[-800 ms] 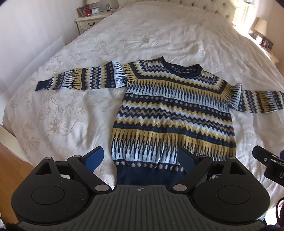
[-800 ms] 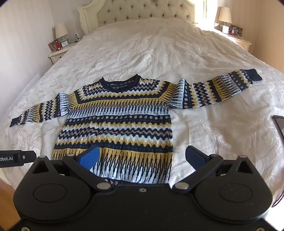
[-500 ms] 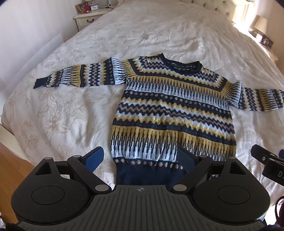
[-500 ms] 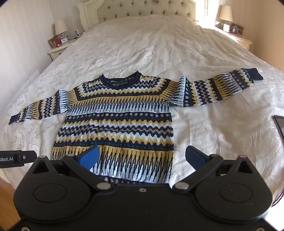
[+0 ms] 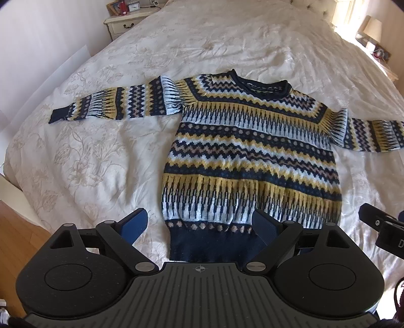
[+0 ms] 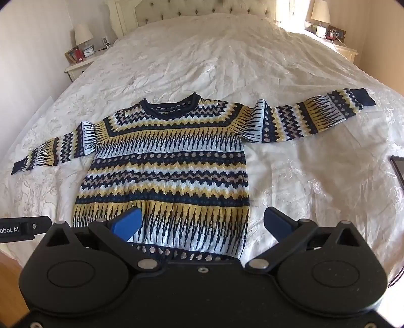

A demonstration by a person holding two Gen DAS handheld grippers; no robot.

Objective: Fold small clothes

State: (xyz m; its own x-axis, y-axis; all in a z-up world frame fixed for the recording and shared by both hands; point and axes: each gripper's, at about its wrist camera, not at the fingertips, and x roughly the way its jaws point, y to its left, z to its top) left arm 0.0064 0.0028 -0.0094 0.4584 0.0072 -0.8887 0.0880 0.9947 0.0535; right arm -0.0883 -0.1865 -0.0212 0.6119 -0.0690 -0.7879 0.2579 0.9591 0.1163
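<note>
Both claws (wide open) hover over the sweater's [image 5: 250, 156] navy hem [image 5: 212, 243].

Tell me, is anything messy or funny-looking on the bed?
Nothing much stands out. The sweater lies flat on the bed, sleeves spread wide, not yet folded. Only its hem bunches slightly.

A cream bed [image 6: 227, 58] with a tufted headboard [image 6: 192, 10] fills the room — nightstands [image 5: 123, 24] and lamps [image 6: 82, 34] flank it; sunlight enters beside the far lamp [image 6: 320, 11], above a wood floor [image 5: 17, 234].
</note>
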